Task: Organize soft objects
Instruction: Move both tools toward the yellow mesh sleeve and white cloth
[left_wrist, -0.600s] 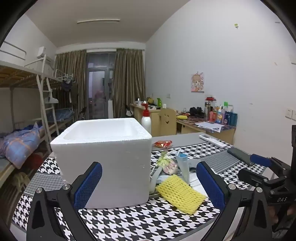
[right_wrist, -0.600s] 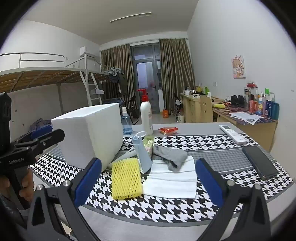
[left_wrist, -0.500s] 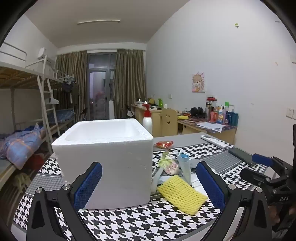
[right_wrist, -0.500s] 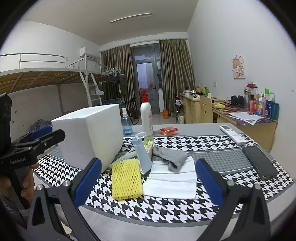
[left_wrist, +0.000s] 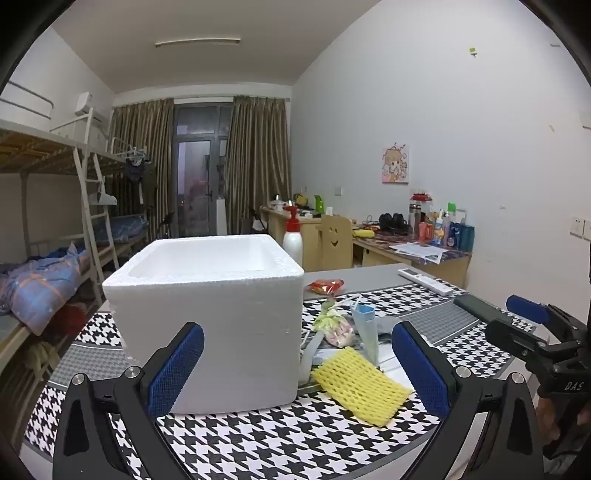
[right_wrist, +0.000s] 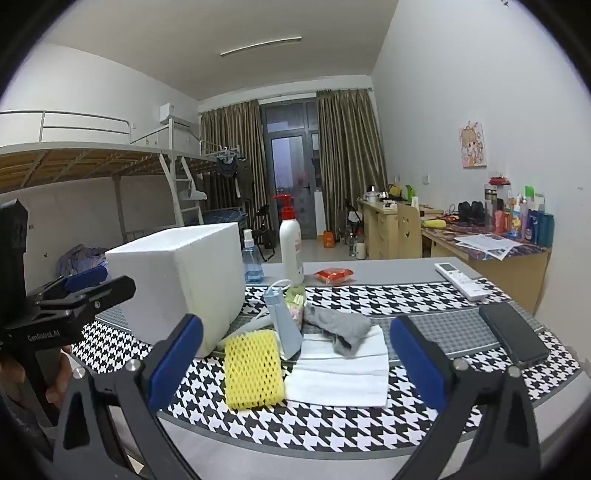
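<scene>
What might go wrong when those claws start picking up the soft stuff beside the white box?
The grey cloth lies on the white towel, so grabbing one could drag the other. The yellow foam net sits against the blue tube, which might tip. The foam box looks light and could slide if bumped.

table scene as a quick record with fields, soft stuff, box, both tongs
box: white foam box, open top, on the checked table
soft items: yellow foam net beside box; grey sock lying on folded white cloth
other: blue-capped tube leaning behind the net; black phone at right
left tongs: open, empty, facing box
right tongs: open, empty, facing soft items
</scene>
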